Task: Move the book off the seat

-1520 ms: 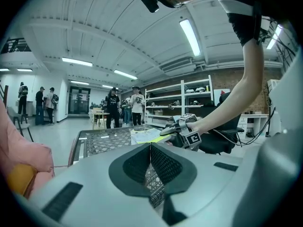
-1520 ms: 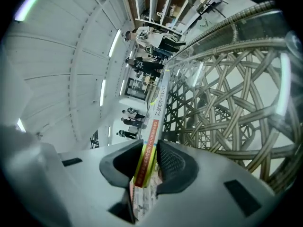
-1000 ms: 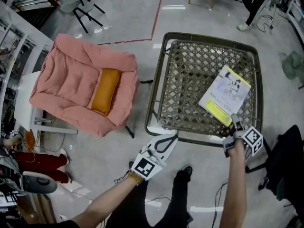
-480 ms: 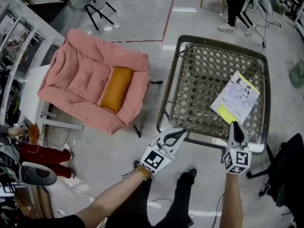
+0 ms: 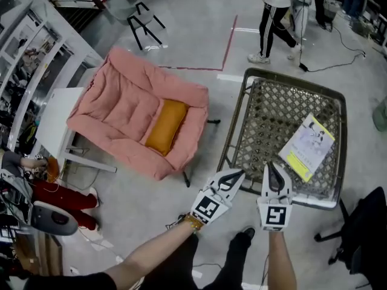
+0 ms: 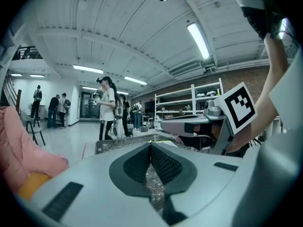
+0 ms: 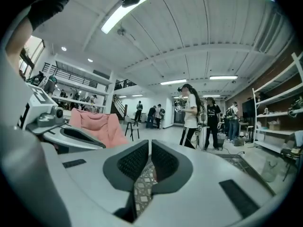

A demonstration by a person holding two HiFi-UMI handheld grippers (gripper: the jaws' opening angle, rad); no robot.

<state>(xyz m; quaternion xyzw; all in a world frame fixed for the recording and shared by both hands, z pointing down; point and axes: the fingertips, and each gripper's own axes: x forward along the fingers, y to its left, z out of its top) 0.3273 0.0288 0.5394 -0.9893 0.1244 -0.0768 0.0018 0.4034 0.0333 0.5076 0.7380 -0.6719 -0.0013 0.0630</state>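
we hold two grey plastic grippers, the left gripper (image 5: 237, 174) clenched empty and the right gripper (image 5: 272, 165) with jaws just closing on nothing, both at the near edge of one woven lattice seat (image 5: 266, 122). one flat yellow-and-white book (image 5: 309, 147) lies by the seat's right edge, above a glossy grey workshop floor (image 5: 193, 47).

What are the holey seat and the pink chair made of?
Holey seat: looks like woven cane or rattan, matte tan, an open lattice inside a dark, probably metal frame. Pink chair: soft padded fabric, going by its puffy quilted folds.
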